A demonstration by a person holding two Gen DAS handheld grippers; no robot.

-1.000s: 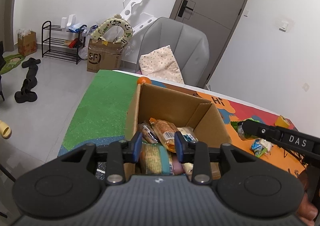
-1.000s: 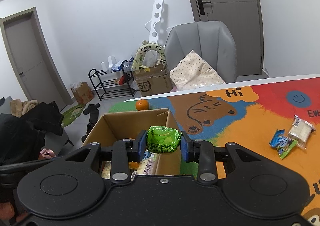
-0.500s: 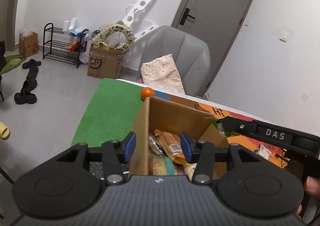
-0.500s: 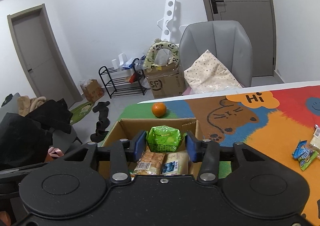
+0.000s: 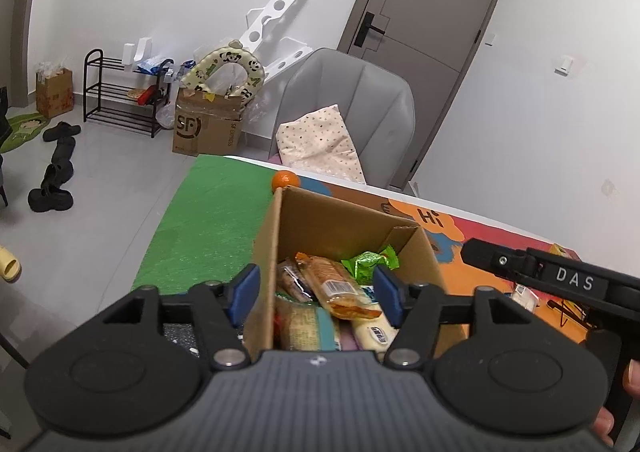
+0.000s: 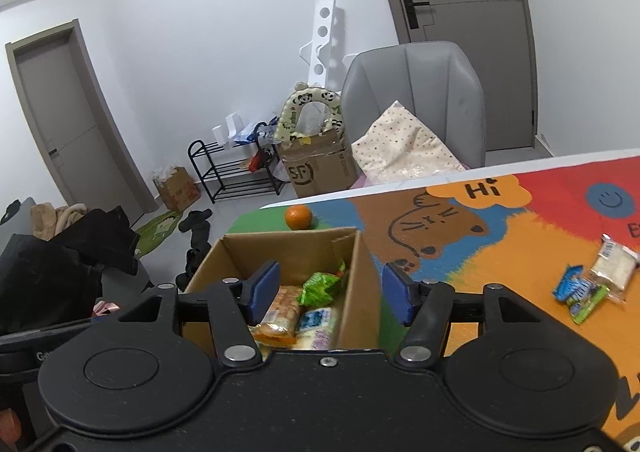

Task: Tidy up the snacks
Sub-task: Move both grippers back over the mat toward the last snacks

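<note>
Snacks fill the cardboard box ahead of both grippers, a green packet on top. Only the right wrist view shows two packets beyond its right finger. Left gripper and right gripper gape wide, holding nothing.

One cardboard box holds at least five snack packets, one of them green. Right of the box lie three more packets. One orange sits behind it.
</note>
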